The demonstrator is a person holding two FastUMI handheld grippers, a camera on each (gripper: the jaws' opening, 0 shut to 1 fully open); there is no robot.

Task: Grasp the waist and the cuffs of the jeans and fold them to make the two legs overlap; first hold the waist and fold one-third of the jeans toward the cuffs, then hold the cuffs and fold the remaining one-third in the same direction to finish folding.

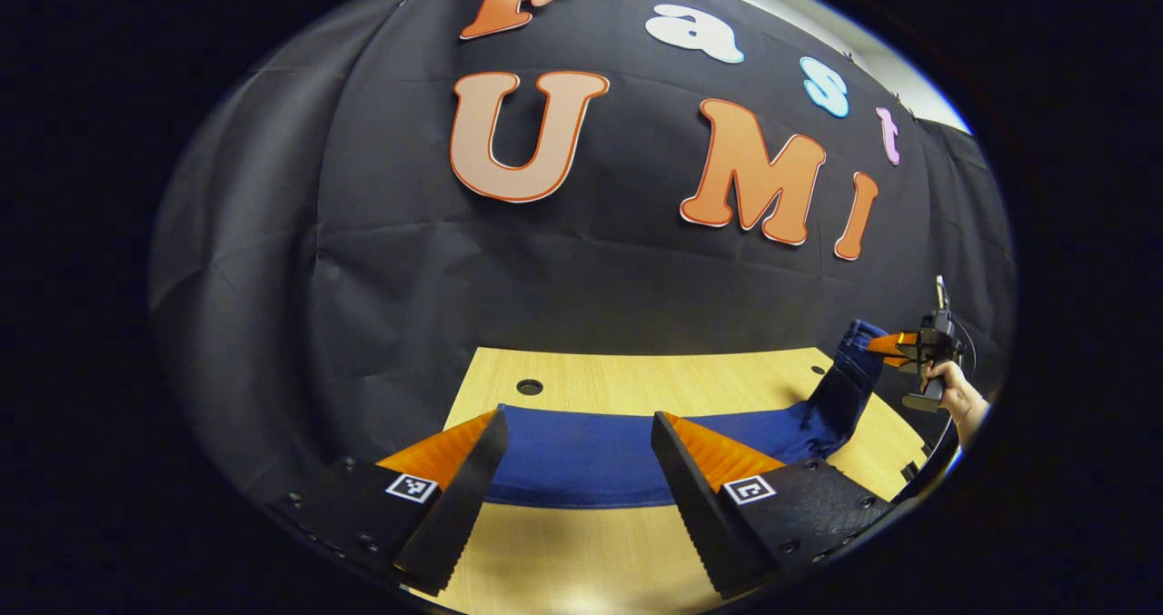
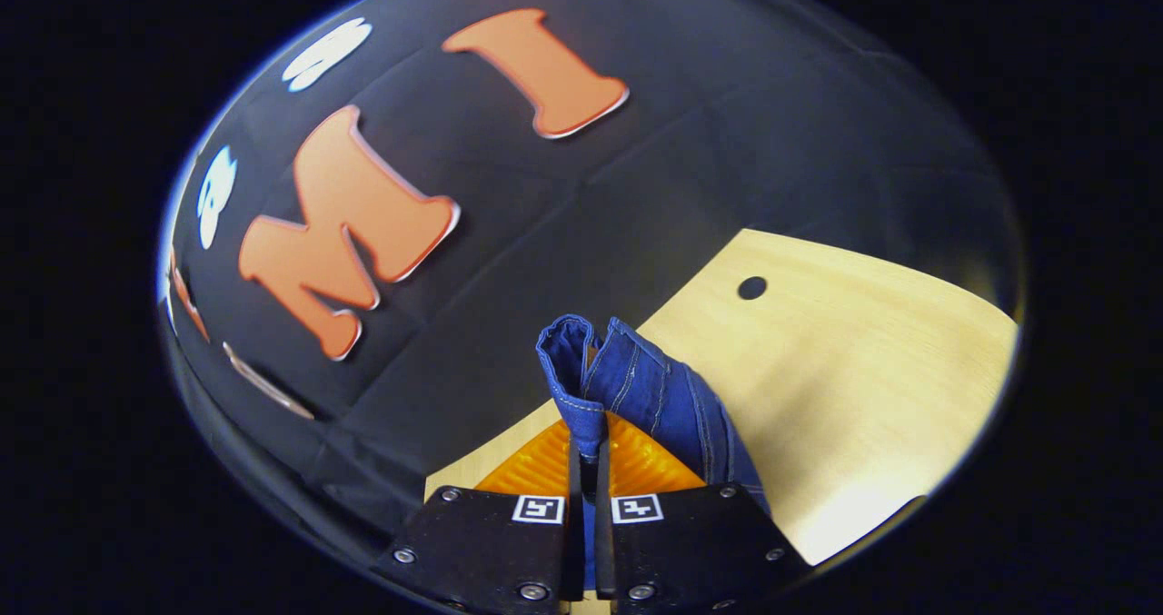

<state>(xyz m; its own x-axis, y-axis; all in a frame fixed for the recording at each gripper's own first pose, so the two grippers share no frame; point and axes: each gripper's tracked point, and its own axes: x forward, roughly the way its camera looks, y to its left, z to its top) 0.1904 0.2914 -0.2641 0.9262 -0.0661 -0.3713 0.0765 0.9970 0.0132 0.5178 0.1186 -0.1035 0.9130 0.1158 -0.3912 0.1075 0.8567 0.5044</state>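
The blue jeans (image 1: 591, 456) lie flat as a long band across the wooden table (image 1: 636, 379). My left gripper (image 1: 578, 420) stands open just above them, one finger on each side of the band's middle, with nothing pinched. At the far right the jeans' end (image 1: 849, 370) rises off the table, lifted by my right gripper (image 1: 895, 344) in a person's hand (image 1: 954, 392). In the right gripper view, my right gripper (image 2: 589, 456) is shut on that stitched end of the jeans (image 2: 636, 383), which sticks up folded between the fingers. Whether it is waist or cuffs I cannot tell.
The table has a round hole (image 1: 530, 386) near its back left corner, and another hole (image 2: 751, 288) appears in the right gripper view. The black cloth wall (image 1: 591, 261) stands right behind the table's back edge. Bare wood (image 2: 863, 370) stretches to the right of the lifted end.
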